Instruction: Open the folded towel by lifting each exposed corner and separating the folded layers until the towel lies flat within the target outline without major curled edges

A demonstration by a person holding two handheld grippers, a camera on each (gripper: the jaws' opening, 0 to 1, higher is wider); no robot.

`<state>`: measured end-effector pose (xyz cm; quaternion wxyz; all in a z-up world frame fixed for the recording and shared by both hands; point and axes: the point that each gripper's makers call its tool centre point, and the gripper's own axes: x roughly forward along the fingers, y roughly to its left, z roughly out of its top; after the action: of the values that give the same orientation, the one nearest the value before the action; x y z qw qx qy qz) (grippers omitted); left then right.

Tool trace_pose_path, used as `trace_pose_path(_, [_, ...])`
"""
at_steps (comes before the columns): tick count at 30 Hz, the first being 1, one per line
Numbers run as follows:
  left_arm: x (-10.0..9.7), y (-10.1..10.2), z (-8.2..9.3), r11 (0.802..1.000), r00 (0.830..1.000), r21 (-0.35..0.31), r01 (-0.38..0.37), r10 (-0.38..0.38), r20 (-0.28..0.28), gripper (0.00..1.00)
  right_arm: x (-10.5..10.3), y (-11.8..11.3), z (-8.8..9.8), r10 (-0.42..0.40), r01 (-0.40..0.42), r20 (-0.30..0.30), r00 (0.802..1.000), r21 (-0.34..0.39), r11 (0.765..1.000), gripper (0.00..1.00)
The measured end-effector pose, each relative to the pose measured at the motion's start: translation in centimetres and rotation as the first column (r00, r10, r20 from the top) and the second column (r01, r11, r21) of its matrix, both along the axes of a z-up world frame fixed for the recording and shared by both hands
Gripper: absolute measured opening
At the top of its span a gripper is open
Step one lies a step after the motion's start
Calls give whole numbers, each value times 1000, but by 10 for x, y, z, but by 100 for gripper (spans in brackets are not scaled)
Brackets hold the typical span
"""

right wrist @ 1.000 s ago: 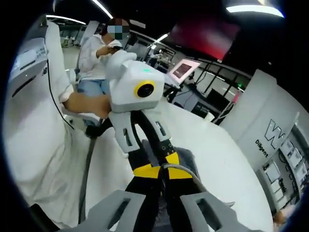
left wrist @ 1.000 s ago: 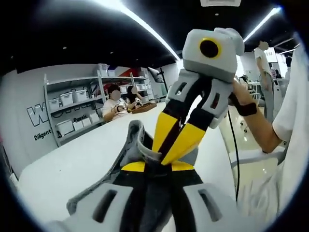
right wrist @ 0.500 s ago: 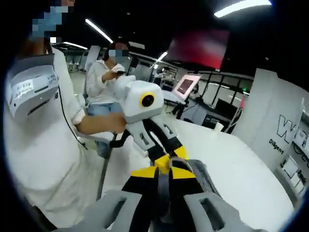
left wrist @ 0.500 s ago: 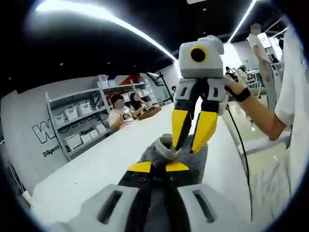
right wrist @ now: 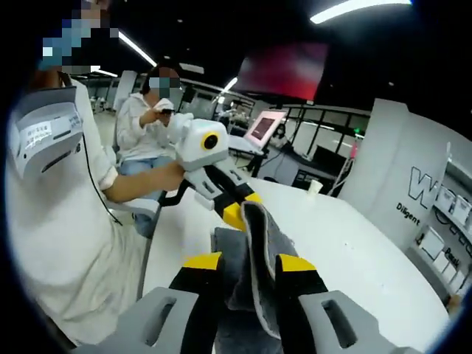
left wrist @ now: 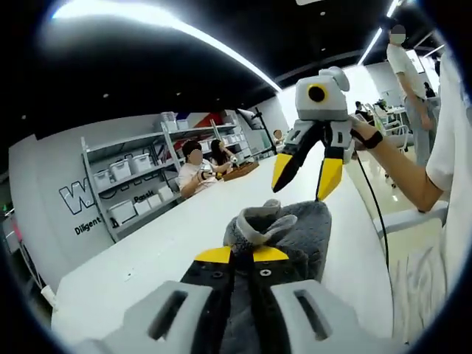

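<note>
A grey towel (left wrist: 304, 230) lies bunched on the white table (left wrist: 169, 236). One edge of it is lifted up in a fold. My left gripper (left wrist: 240, 255) is shut on that raised fold, with its yellow tips pressed together. My right gripper (left wrist: 299, 193) hovers beyond the towel, open, with nothing between its spread yellow fingers. In the right gripper view, the left gripper (right wrist: 237, 211) pinches the towel (right wrist: 259, 247) at its far end. The towel's raised edge runs back toward my open right gripper (right wrist: 248, 262), and I cannot tell whether it lies between those fingers or beyond them.
The table (right wrist: 354, 254) stretches far, with its near edge beside the person's white sleeve (right wrist: 59, 221). Shelves with white bins (left wrist: 122, 184) line the wall. Two people (left wrist: 199, 168) sit at the table's far end, and another person (right wrist: 151, 118) sits behind the left gripper.
My right gripper has let go of the towel, opened its fingers and drawn back from the left one. The left gripper still holds the fold, and the towel now spreads wider on the table.
</note>
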<state>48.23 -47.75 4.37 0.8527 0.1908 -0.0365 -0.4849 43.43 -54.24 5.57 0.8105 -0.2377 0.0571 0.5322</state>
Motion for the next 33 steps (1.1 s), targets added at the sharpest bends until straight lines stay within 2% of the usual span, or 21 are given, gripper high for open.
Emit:
trace_pose_path(5, [0, 1, 3, 1000, 1000, -12, -4, 4, 2, 6, 10, -16, 0, -62, 62, 13, 998, -7, 998, 21])
trace_pose_path(8, [1, 1, 3, 1000, 1000, -11, -8, 8, 1, 6, 18, -32, -3, -131, 131, 9, 991, -29, 991, 20])
trace_pose_path(12, [0, 2, 5, 1000, 1000, -22, -7, 7, -5, 6, 29, -52, 3, -200, 200, -2, 980, 14, 980, 23])
trace_pose_path(14, [0, 3, 6, 1000, 1000, -21, -7, 7, -3, 6, 35, -63, -1, -224, 224, -4, 975, 7, 975, 22])
trace_pose_path(15, [0, 3, 7, 1000, 1000, -18, -9, 9, -2, 6, 39, -72, -5, -252, 253, -27, 967, 10, 967, 22])
trace_pose_path(18, [2, 6, 8, 999, 1000, -26, -19, 19, -6, 6, 53, -92, -9, -312, 313, -31, 949, 24, 949, 26])
trace_pose_path(20, [4, 8, 6, 999, 1000, -28, -28, 27, -13, 6, 65, -109, -13, -386, 389, -62, 920, 39, 920, 31])
trace_pose_path(21, [4, 9, 6, 999, 1000, -29, -28, 28, -14, 6, 72, -120, -17, -427, 430, -69, 901, 33, 902, 32])
trace_pose_path(23, [5, 10, 7, 999, 999, -28, -32, 31, -13, 6, 79, -132, -24, -470, 475, -97, 877, 28, 880, 33])
trace_pose_path(28, [5, 12, 8, 999, 999, -29, -35, 35, -11, 6, 85, -148, -41, -484, 500, -187, 855, 52, 864, 29])
trace_pose_path(33, [2, 10, 8, 998, 999, -44, -33, 33, -11, 6, 93, -152, -65, -488, 498, -190, 852, 3, 867, 34])
